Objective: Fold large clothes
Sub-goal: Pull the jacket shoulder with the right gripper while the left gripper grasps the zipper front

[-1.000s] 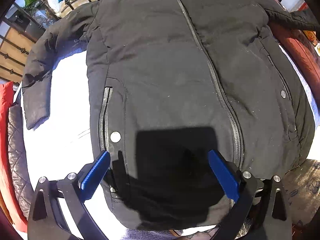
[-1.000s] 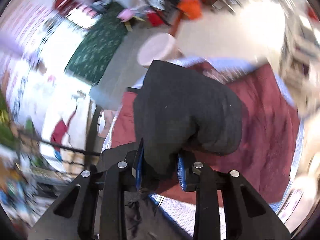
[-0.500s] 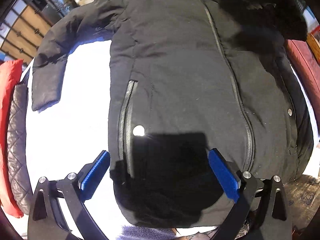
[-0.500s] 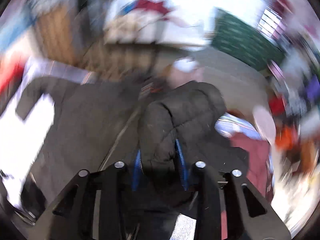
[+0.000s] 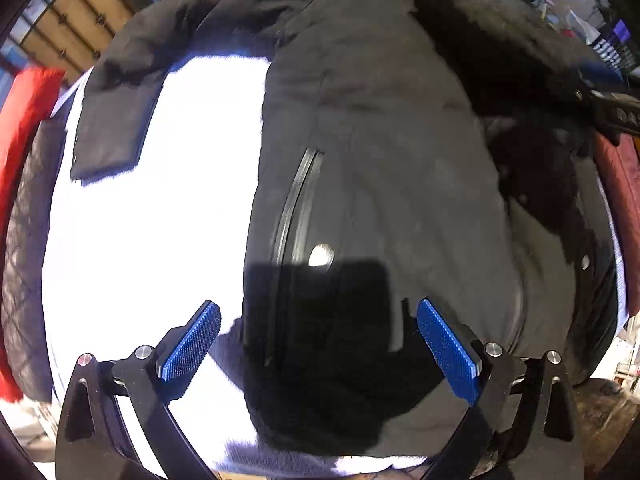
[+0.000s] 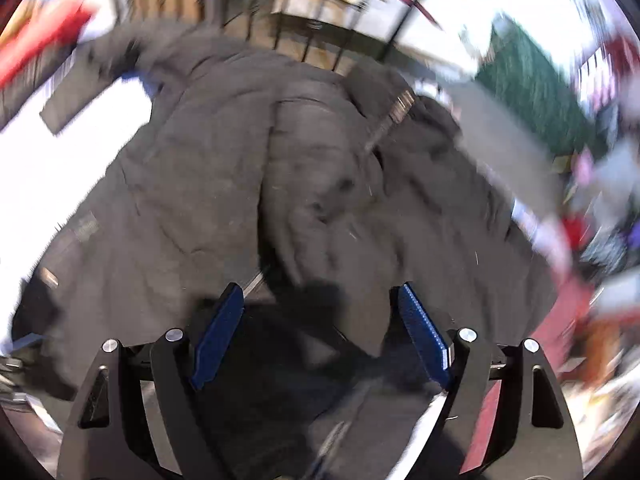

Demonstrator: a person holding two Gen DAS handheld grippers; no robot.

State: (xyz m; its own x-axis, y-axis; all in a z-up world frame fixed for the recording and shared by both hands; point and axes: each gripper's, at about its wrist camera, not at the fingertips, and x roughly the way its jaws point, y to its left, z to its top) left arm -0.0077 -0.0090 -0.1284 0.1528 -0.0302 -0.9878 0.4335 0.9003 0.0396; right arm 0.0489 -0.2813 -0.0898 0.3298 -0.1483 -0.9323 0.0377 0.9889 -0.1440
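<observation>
Here the black jacket point(image 5: 380, 168) lies front-up on a white sheet point(image 5: 160, 240), its zipped pocket point(image 5: 296, 204) and a silver snap point(image 5: 321, 257) facing the left wrist camera. One sleeve point(image 5: 120, 120) stretches out over the sheet toward a red cushion point(image 5: 24, 120); the other sleeve point(image 6: 320, 200) is folded across the jacket's chest (the right wrist view is badly blurred, so its exact lie is hard to read). The left gripper point(image 5: 318, 344) hovers above the hem with its blue pads point(image 5: 190, 346) spread wide, holding nothing. The right gripper point(image 6: 320, 334) is likewise spread apart, the sleeve just ahead of its fingers, not pinched.
</observation>
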